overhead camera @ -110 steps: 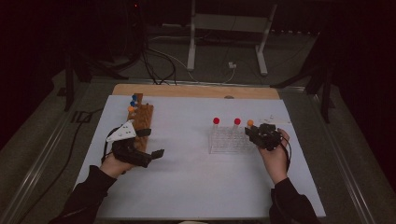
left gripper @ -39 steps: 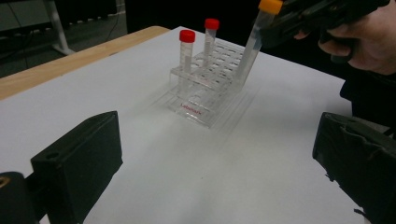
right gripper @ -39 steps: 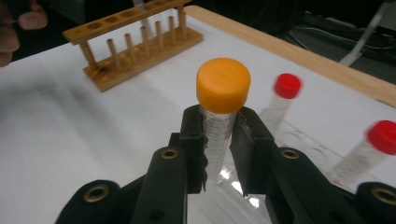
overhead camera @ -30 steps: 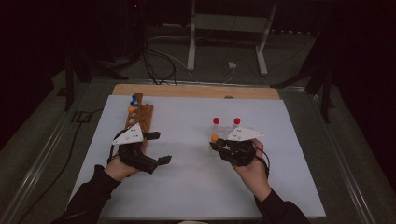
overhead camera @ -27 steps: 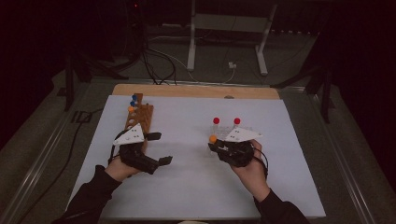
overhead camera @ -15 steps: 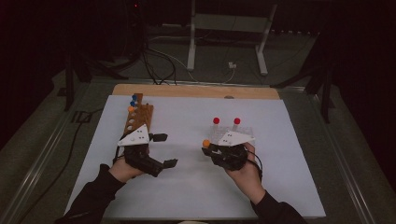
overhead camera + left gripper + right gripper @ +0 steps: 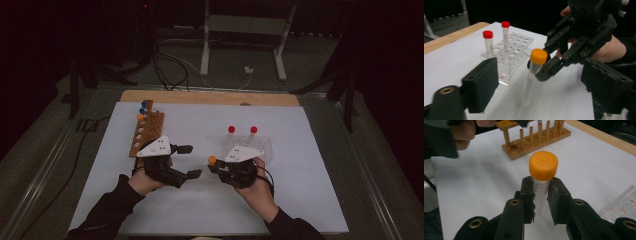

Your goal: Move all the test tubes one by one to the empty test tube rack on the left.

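Orange-capped tube [image 7: 212, 160], clamped in right gripper [image 7: 216, 167], has neared the closing left gripper [image 7: 189, 161].

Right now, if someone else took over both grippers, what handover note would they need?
Right gripper: shut on the orange-capped tube, held upright just under its cap, above the white mat.
Left gripper: open, jaws have just been closing, either side of the tube, not yet pressing.
Clear rack: two red-capped tubes standing in it.
Wooden rack: blue-capped tubes at its far end.
Left to do: probably hand over the tube, rack it.

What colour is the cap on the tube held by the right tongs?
Orange cap; clearest in the right gripper view.
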{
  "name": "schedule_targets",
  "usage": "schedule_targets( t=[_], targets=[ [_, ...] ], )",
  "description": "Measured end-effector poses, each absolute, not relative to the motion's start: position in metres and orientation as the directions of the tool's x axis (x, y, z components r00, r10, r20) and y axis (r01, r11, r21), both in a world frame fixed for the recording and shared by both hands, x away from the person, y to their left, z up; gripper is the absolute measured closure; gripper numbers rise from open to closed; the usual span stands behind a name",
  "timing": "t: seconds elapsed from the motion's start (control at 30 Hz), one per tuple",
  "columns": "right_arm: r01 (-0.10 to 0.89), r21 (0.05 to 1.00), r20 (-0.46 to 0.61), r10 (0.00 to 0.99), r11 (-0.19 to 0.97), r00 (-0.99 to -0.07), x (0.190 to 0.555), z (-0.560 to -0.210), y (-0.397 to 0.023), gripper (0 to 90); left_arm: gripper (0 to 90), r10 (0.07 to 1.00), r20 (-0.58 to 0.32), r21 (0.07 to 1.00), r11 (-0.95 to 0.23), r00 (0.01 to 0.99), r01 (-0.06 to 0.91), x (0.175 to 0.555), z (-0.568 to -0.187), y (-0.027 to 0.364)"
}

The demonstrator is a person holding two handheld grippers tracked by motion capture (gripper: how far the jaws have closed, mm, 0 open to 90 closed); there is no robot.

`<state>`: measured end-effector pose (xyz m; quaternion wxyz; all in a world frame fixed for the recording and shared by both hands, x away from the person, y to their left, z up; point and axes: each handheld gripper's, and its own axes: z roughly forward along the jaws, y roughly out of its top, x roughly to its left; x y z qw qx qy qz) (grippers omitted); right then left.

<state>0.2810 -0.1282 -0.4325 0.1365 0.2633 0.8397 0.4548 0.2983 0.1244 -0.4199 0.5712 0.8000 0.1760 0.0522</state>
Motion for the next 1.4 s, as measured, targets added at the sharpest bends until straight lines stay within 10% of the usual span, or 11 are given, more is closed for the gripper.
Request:
schedule_targets(
  t=[0.93,1.4],
  targets=[
    [0.319,0.833,0.016,0.558,0.451,-0.829,0.280,-0.433,-0.126,74.5,69.4,0.319,-0.085,0.926,-0.325,0.944,0.193,0.307,-0.428,0.093],
    [0.325,0.852,0.040,0.567,0.411,-0.823,0.282,-0.432,-0.130,65.0,71.3,0.365,-0.059,0.929,-0.321,0.929,0.185,0.310,-0.422,0.102]
  ],
)
